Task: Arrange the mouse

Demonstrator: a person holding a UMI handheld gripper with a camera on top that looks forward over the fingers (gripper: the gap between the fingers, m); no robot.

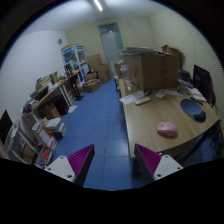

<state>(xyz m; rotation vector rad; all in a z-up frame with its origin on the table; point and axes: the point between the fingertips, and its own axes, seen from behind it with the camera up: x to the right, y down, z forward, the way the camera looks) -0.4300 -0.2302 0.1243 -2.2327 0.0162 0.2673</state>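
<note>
A pink mouse (167, 129) lies on the wooden desk (150, 118) to the right, beyond and right of my fingers. A dark round mouse pad (193, 106) lies farther back on the same desk. My gripper (112, 160) is held high above the blue floor, well short of the desk. Its fingers, with magenta pads (80, 159), stand wide apart with nothing between them.
Blue floor (95, 125) stretches ahead. Cluttered shelves and boxes (45, 105) line the left side. Large cardboard boxes (148, 70) stand behind the desk. A monitor (203, 80) stands on the desk's far right. A door (110, 45) is at the back.
</note>
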